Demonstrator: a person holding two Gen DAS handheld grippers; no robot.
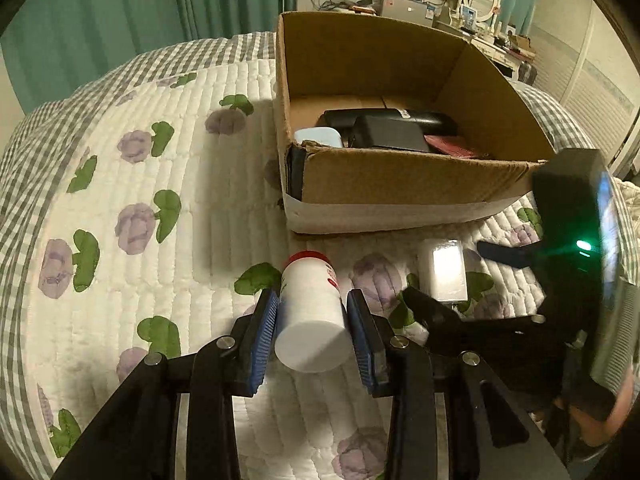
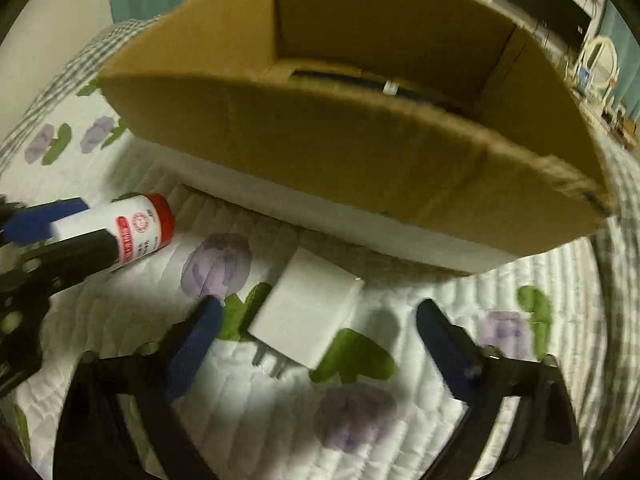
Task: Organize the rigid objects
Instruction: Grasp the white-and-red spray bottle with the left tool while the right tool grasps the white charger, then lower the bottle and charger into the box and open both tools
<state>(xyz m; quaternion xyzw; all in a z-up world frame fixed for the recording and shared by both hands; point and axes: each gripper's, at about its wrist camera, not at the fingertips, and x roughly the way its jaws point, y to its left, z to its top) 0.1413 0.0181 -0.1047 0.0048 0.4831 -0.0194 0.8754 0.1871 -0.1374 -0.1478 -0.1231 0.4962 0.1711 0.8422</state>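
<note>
The white bottle [image 1: 310, 320] with the red cap lies clamped between the blue pads [image 1: 267, 332] of the left gripper [image 1: 312, 330], cap end pointing toward the cardboard box [image 1: 400, 184] and flat base toward the camera. That gripper tilts steeply down over the flowered quilt [image 1: 160, 200], just in front of the box.

The right gripper [image 2: 318, 328] leans down the same way, jaws apart on either side of a white charger [image 2: 306, 316] that rests flat on the quilt with its metal prongs toward the camera; the pads are clear of it. Blur softens this view.

From the right the bottle's label shows red print too smeared to read. Inside the box lie dark items and a pale one, partly hidden by the near wall. A hand at the left view's lower right corner is cut off.
</note>
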